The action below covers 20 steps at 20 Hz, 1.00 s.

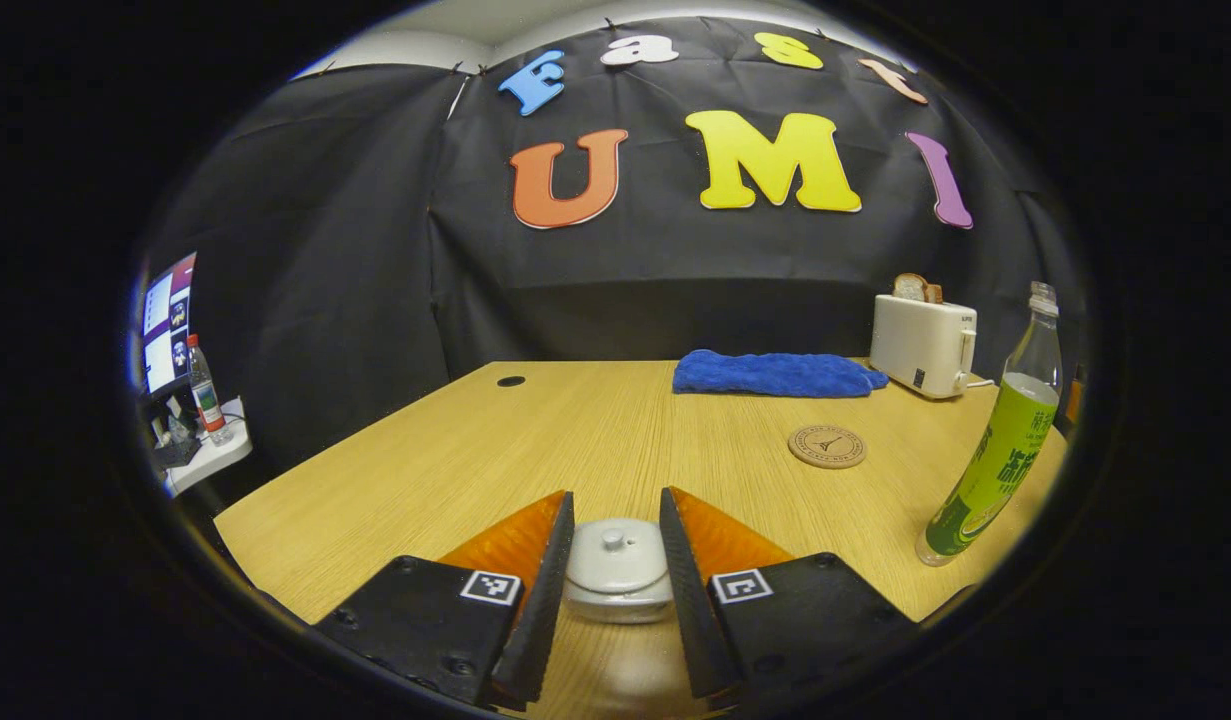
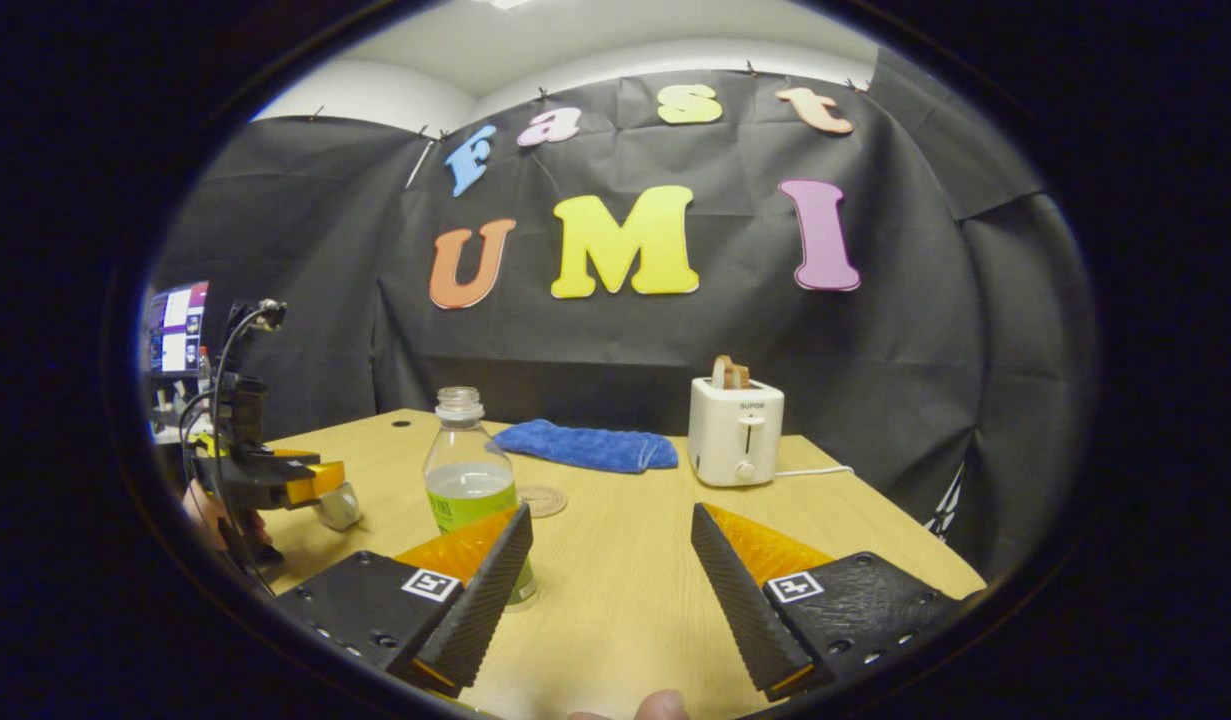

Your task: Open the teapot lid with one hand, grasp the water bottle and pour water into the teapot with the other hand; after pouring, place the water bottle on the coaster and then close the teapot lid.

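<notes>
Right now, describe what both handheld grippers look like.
The left gripper and right gripper each have two wedge-shaped fingers with ribbed inner faces, mounted on black blocks bearing small square black-and-white tags. In the right gripper view, the left gripper shows a dark body with looping black cables on top.

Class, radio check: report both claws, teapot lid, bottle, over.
Left claw straddling white round teapot lid, grip unconfirmed. Right claw open, clear green-labelled water bottle uncapped, ungrasped. Round cork coaster free.

On the tabletop (image 1: 455,450), the teapot (image 1: 617,570) sits between the left claw (image 1: 615,560) fingers, coaster (image 1: 827,446) ahead-right, bottle (image 1: 1000,440) far right, towel (image 1: 775,374) and toaster (image 1: 923,345) behind.
</notes>
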{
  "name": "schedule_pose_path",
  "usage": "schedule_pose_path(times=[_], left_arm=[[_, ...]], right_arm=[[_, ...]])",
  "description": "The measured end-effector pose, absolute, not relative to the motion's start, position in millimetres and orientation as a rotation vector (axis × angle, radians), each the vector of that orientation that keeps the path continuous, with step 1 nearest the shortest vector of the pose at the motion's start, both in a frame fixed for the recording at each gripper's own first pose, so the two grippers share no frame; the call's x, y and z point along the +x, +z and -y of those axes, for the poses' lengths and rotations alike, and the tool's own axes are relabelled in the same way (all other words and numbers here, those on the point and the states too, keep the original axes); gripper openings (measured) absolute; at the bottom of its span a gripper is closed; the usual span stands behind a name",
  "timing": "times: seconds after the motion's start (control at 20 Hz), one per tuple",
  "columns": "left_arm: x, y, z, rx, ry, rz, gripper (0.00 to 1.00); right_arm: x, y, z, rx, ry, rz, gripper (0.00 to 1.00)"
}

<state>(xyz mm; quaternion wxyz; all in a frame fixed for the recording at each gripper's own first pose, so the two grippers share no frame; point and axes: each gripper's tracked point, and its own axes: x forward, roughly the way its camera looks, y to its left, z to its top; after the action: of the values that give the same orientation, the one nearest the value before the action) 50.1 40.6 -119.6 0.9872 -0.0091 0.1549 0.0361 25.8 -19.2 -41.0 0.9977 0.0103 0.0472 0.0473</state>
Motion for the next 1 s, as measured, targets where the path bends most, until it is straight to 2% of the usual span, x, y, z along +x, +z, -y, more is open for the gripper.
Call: schedule_pose_path(times=[0.2, 0.25, 0.35, 0.55, 1.0], left_arm=[[51.5, -118.6, -47.0, -0.016, 0.108, -0.297, 0.31], [52.8, -118.5, -46.3, -0.015, 0.102, -0.296, 0.2], [55.0, -117.3, -43.9, -0.024, 0.087, -0.285, 0.09], [55.4, -108.1, -42.9, -0.047, 0.054, -0.262, 0.04], [39.3, -79.8, -40.8, -0.054, 0.001, -0.212, 0.03]], right_arm=[[26.4, -39.4, 8.6, 0.003, 0.115, -0.091, 0.95], [25.5, -39.6, 6.2, -0.002, 0.119, -0.085, 0.95], [24.7, -40.0, 0.3, -0.007, 0.135, -0.08, 0.96], [25.7, -42.9, -8.2, -0.005, 0.17, -0.083, 0.96], [27.4, -68.0, -51.8, -0.089, 0.301, -0.122, 0.97]])
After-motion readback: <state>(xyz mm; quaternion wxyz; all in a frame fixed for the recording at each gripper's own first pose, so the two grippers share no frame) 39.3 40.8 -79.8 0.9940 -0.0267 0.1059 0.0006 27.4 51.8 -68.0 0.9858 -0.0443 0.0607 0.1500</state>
